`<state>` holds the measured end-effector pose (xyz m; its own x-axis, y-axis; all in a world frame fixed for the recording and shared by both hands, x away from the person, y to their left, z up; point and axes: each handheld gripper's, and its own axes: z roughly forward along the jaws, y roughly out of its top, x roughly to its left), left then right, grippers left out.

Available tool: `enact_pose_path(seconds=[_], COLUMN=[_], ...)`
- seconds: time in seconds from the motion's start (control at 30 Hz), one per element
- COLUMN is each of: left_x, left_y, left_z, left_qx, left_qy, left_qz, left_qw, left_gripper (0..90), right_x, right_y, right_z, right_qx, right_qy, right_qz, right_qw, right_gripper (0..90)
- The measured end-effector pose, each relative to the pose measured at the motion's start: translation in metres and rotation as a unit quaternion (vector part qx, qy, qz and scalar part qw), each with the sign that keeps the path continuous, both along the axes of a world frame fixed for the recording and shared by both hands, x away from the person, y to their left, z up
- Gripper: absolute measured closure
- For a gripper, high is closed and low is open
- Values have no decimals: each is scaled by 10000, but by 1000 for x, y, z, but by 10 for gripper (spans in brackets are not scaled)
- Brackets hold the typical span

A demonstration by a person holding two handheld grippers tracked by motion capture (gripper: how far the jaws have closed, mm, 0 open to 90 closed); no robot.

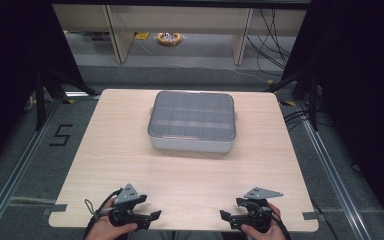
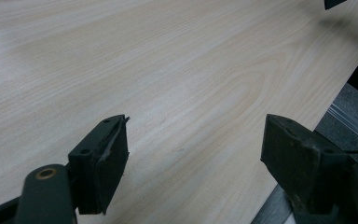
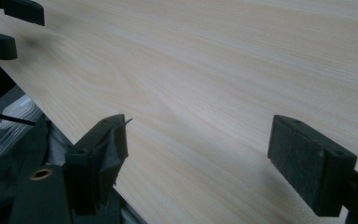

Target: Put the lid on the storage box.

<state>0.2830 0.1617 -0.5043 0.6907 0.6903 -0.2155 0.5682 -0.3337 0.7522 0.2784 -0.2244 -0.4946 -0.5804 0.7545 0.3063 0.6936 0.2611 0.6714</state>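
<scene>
A shallow grey compartment box (image 1: 192,122) with a clear lid sits on the far middle of the light wood table (image 1: 130,165). Hands hold both grippers at the near edge, pointing inward at each other. My left gripper (image 1: 150,207) is open, and in the left gripper view its jaws (image 2: 200,140) stand wide apart over bare wood with nothing between them. My right gripper (image 1: 231,209) is open too, its jaws (image 3: 200,144) spread over the bare table. Each gripper view catches the other gripper's black jaw tips in an upper corner: the right gripper (image 2: 352,9) and the left gripper (image 3: 9,23).
The table's near edge runs just under both grippers. Black curtains flank the table. Beyond it are shelf legs, loose cables (image 1: 275,35) and an orange tape roll (image 1: 169,38) on the floor. A "5" (image 1: 60,135) is marked on the floor at left.
</scene>
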Motion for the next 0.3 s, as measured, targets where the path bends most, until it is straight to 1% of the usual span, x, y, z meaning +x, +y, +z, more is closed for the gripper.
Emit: enact_pose_path(seconds=[0.03, 0.07, 0.1, 0.2, 0.23, 0.3], left_x=[0, 0, 0, 1, 1, 1], left_y=[-1, -1, -1, 0, 1, 0], left_z=[0, -1, -1, -1, -1, -1], left_qx=[-66, -132, -124, -113, -72, -85], left_qy=[3, 0, 6, 38, 39, 45], left_qz=[47, 25, 32, 22, 1, 10], left_qw=[10000, 9999, 9999, 9999, 10000, 10000], left_gripper=[224, 225, 225, 226, 226, 226], right_x=[0, 0, 0, 0, 0, 0], right_y=[0, 0, 0, 0, 0, 0], right_z=[0, 0, 0, 0, 0, 0], right_qx=[17, 10, -31, -31, -31, -27], right_qy=[20, 13, -28, -19, -22, -10], right_qz=[9, 7, -16, -10, -14, -26], right_qw=[10000, 10000, 10000, 10000, 10000, 10000], right_gripper=[210, 210, 210, 210, 210, 210])
